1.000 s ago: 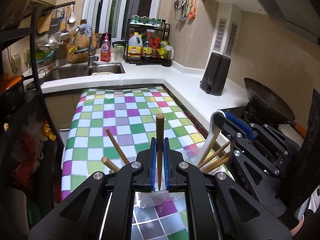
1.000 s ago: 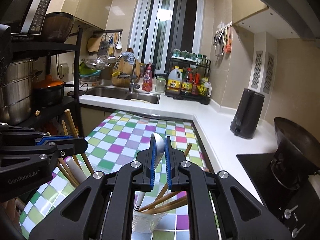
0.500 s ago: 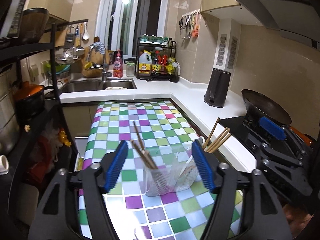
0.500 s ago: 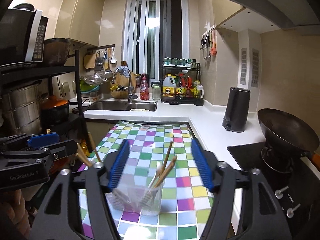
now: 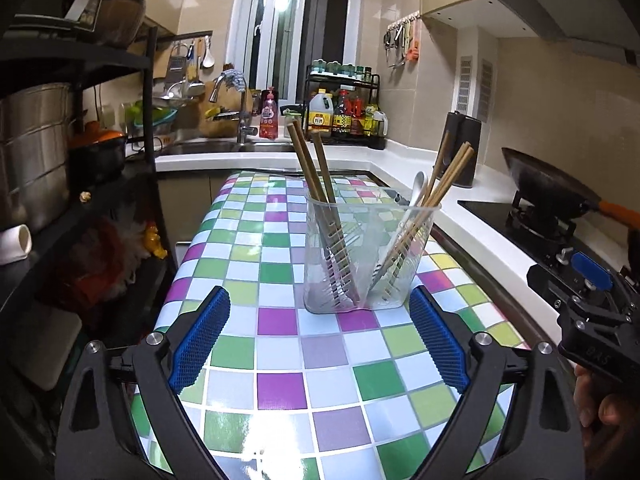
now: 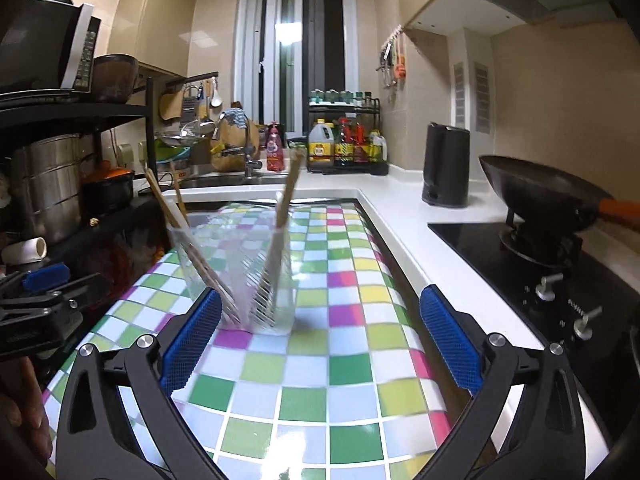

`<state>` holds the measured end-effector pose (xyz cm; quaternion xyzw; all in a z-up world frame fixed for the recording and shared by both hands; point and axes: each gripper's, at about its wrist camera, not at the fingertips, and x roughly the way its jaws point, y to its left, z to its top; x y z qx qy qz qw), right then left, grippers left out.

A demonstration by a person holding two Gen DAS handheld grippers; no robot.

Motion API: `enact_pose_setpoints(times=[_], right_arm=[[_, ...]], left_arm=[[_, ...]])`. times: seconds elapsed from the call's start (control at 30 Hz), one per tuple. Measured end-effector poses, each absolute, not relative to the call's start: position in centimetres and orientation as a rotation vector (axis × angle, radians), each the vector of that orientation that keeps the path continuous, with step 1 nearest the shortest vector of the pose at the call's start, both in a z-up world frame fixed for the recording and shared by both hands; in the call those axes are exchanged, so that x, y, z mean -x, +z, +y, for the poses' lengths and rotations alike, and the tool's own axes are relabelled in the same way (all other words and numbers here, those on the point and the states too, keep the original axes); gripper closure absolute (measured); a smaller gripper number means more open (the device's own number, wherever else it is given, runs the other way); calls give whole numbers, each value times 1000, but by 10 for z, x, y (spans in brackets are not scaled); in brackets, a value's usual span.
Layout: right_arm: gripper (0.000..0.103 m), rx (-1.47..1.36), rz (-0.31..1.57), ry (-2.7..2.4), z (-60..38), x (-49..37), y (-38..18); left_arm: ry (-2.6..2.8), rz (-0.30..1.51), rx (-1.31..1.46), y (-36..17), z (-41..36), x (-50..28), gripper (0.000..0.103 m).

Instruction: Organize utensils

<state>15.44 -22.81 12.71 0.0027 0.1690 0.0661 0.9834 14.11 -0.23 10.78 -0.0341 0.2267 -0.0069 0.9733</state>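
Observation:
A clear plastic utensil holder (image 5: 366, 256) with two compartments stands on the checkered table (image 5: 280, 360). Its left compartment holds two wooden chopsticks (image 5: 316, 176). Its right compartment holds several chopsticks (image 5: 444, 184) and a white spoon (image 5: 418, 188). My left gripper (image 5: 318, 344) is open and empty, just in front of the holder. My right gripper (image 6: 320, 340) is open and empty, with the holder (image 6: 236, 272) ahead to its left. The right gripper also shows at the right edge of the left wrist view (image 5: 588, 300).
A black wok (image 6: 536, 192) sits on the stove (image 6: 520, 256) at the right. A black kettle (image 6: 446, 164) stands on the white counter. A black shelf with steel pots (image 5: 36, 156) is at the left. Sink and bottle rack (image 5: 344, 116) are at the back.
Both grippers opened and pulled back from the holder. The left let go of a chopstick and the right let go of the white spoon; both now stand in the holder.

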Motion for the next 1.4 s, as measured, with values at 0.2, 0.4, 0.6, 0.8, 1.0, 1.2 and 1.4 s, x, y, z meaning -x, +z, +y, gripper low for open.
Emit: enact_pose_setpoints(times=[0.2, 0.4, 0.6, 0.8, 1.0, 1.2, 1.4], right_arm=[[6, -5, 376, 137, -228, -155, 111], [6, -8, 382, 121, -232, -158, 108], [6, -7, 390, 112, -234, -161, 106], [6, -17, 396, 106, -236, -163, 106], [6, -19, 399, 103, -237, -163, 105], [6, -21, 400, 103, -238, -163, 105], [6, -21, 401, 102, -239, -163, 105]], left_arm=[[3, 472, 122, 98, 2, -148, 15], [28, 493, 81, 87, -3, -152, 15], [42, 534, 86, 76, 0, -158, 15], [40, 534, 92, 76, 1, -158, 15], [31, 536, 80, 75, -1, -157, 15], [25, 537, 81, 75, -2, -156, 15], [10, 536, 75, 75, -3, -154, 15]])
